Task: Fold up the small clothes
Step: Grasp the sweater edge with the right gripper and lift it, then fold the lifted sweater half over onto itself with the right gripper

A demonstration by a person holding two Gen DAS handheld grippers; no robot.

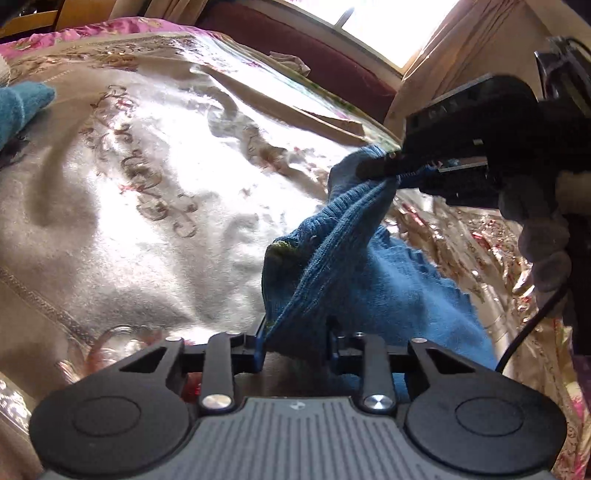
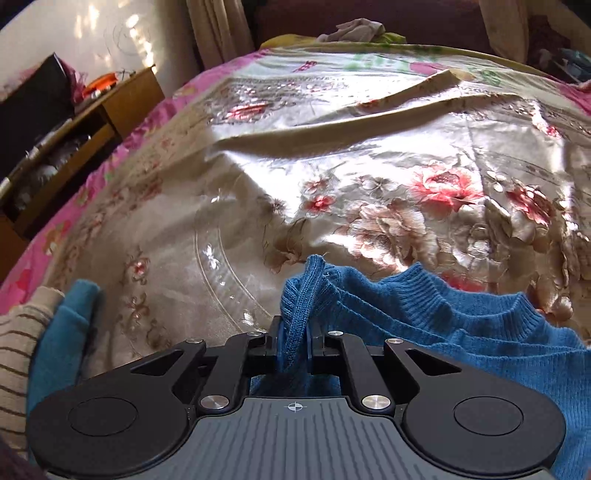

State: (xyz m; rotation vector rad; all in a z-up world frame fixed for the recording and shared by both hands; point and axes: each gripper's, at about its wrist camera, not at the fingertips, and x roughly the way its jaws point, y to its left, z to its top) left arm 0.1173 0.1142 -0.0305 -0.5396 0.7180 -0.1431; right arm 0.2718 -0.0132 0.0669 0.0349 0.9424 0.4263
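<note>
A small blue knitted sweater point(image 1: 369, 273) is held up over a bed between both grippers. My left gripper point(image 1: 295, 339) is shut on a bunched edge of the knit at the bottom of the left wrist view. My right gripper point(image 1: 384, 168) comes in from the right there, a gloved hand behind it, pinching another ribbed edge higher up. In the right wrist view my right gripper point(image 2: 293, 347) is shut on a ribbed fold of the sweater point(image 2: 461, 332), whose round neckline spreads to the right.
A shiny floral bedspread point(image 2: 369, 166) covers the bed. A teal garment point(image 2: 70, 325) and a striped cloth point(image 2: 18, 350) lie at the left. A wooden shelf unit point(image 2: 74, 122) stands beyond the bed's left edge. Curtains and a bright window point(image 1: 391, 26) are behind.
</note>
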